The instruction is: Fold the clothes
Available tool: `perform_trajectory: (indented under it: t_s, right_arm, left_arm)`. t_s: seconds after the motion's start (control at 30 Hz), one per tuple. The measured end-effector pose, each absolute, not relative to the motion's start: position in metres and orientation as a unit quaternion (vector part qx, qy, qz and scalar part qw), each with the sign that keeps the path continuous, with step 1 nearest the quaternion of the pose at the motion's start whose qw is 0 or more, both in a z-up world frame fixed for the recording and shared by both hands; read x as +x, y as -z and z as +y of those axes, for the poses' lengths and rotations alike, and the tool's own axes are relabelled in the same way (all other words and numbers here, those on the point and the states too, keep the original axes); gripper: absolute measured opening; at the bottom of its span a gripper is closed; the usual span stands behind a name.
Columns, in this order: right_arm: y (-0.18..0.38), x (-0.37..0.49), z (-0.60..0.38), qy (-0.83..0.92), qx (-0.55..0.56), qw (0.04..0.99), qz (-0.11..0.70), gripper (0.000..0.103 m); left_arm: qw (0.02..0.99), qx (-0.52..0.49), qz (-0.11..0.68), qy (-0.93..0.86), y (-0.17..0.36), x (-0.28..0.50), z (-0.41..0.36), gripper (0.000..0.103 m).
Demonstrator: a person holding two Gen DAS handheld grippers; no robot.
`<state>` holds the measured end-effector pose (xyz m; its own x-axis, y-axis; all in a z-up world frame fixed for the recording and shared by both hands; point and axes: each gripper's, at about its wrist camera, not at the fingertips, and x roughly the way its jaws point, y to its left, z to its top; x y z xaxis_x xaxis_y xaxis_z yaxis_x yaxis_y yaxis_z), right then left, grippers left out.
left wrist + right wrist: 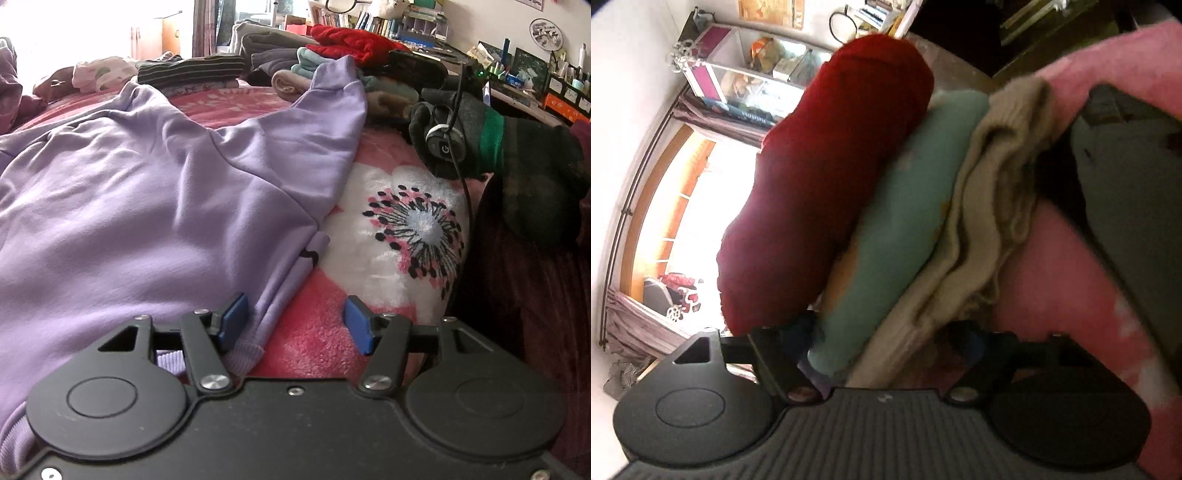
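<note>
**Lilac sweatshirt flat on bed, both grippers unloaded**

Left wrist view: lilac sweatshirt (pixel 140 192) lies spread on the pink floral blanket (pixel 388 236), body to the left, one sleeve running up toward the far pile, cuff (pixel 332 74) near the folded stack. Left gripper (pixel 295 325) sits low at the ribbed hem corner. Jaws stand apart, moderately wide; the blue pads (pixel 232 321) are clear to see. The left pad is just beside or touching the hem edge, the right pad over bare blanket. The hem fabric lies between the jaws but is not pinched.

Far side of the bed: folded stack with a red knit (pixel 351 40) on top, teal (pixel 310 61) and beige (pixel 291 83) pieces under it, and a dark striped fold (pixel 192 70) further left. At right a gloved hand (pixel 517 166) with a green wrist band, black cable running past it. Cluttered shelves behind.

Right wrist view: camera rolled sideways, blurred. Right gripper (pixel 886 343) is pushed up against the stack: red knit (pixel 827 184), teal fold (pixel 905 214), beige knit (pixel 990 192) side by side, pink blanket (pixel 1052 266) to the right. Teal and beige edges sit between the jaws. Fingertips dark and half hidden by cloth; jaws look fairly wide, pads not visibly pressing on anything. Dark object (pixel 1126 184) at far right, cannot tell what it is.
</note>
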<state>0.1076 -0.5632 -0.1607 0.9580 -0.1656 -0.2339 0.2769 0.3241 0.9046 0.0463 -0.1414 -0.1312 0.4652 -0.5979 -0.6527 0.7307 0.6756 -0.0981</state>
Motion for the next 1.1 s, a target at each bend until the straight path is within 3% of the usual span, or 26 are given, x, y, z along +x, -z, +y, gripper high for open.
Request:
perform_trajectory:
  t_s: [0.2, 0.47, 0.87, 1.1]
  right_arm:
    - [0.15, 0.109, -0.595, 0.164, 0.553, 0.816, 0.045, 0.065]
    - [0.145, 0.105, -0.643, 0.194, 0.562, 0.804, 0.019, 0.064]
    - [0.138, 0.041, -0.573, 0.181, 0.514, 0.838, 0.041, 0.066]
    - [0.113, 0.085, -0.486, 0.063, 0.321, 0.937, 0.121, 0.057]
  left_arm:
    - [0.848, 0.098, 0.34, 0.394, 0.131, 0.048, -0.14, 0.058]
    - [0.846, 0.104, 0.341, 0.396, 0.131, 0.051, -0.146, 0.06]
    - [0.847, 0.116, 0.341, 0.392, 0.131, 0.054, -0.154, 0.064]
    - [0.847, 0.118, 0.339, 0.393, 0.131, 0.052, -0.153, 0.064]
